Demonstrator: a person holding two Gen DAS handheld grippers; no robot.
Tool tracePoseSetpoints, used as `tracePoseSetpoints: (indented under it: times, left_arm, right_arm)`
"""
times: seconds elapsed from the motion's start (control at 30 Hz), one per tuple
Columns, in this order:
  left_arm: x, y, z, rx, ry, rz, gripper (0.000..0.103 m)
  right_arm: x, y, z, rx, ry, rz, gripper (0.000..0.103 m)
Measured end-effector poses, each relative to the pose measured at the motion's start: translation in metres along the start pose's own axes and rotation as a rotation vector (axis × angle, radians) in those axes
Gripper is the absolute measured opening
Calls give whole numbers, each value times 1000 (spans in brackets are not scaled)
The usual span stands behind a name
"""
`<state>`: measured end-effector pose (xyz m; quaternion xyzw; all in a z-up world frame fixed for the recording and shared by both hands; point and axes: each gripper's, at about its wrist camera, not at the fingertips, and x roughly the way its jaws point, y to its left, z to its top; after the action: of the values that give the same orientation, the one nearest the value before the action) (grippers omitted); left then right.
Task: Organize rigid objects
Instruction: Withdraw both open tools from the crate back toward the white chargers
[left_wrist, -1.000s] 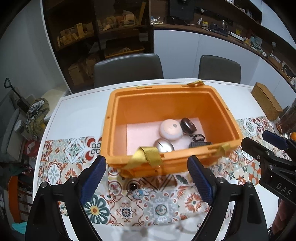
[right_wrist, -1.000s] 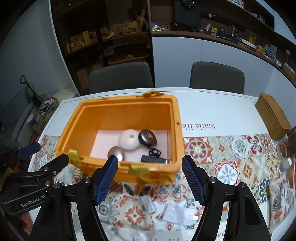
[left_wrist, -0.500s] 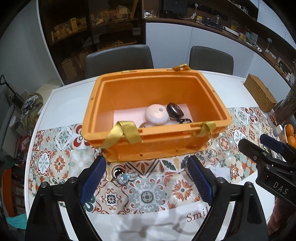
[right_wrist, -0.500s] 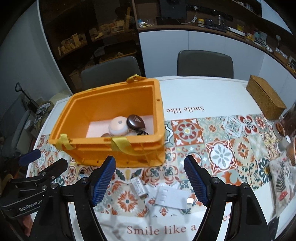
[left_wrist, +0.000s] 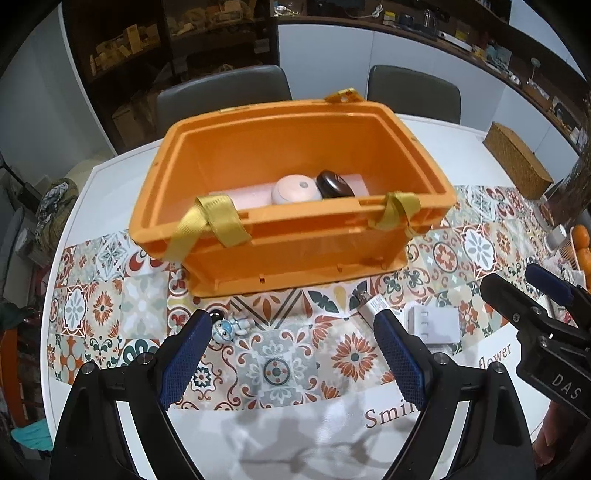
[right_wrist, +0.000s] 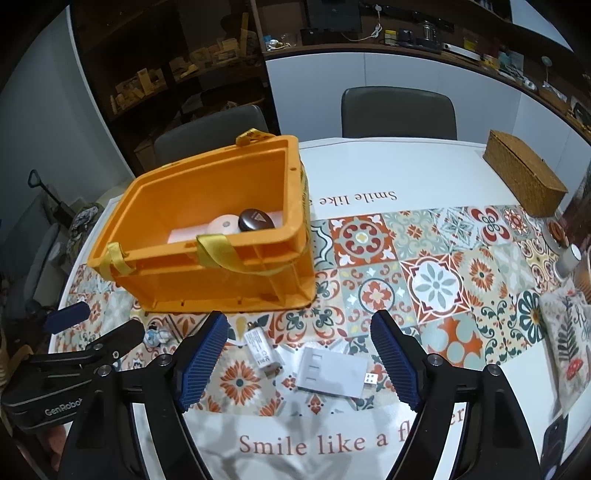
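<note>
On the left, near the front of the desk (right_wrist: 388, 173), a tiny toy figure (left_wrist: 231, 328) lies just in front of the orange box (left_wrist: 295, 254). The left claw (left_wrist: 291, 360) hangs over it, wide apart and holding nothing. The toy sits right by the claw's left finger, not in the middle. If the claw comes down like this, that finger could land on the toy, knock it away, or push it against the box.

The box stands at the left side of the desk. A pale round thing (left_wrist: 295, 188) and a dark oval thing (left_wrist: 334, 184) already lie inside. Its yellow straps (left_wrist: 212, 225) hang over the near wall. A claw lifting something in could catch on a strap and tug the box.

To the right, a small white plug (right_wrist: 260, 352) and a flat white hub (right_wrist: 330, 373) lie close together on the near desk. The right claw (right_wrist: 301, 365) is above them, empty, and its jaws have just been opening. Both things sit between them, so it might grab two at once, or the flat hub could slip out.
</note>
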<state>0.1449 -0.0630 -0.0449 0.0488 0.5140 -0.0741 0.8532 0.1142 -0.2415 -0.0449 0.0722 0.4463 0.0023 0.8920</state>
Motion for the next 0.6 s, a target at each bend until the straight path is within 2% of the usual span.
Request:
tracePoseSetpoints:
  times: [0.6]
  left_arm:
    - [40, -12, -19, 0, 114, 1, 90]
  right_arm:
    - [37, -20, -31, 29, 122, -12, 84]
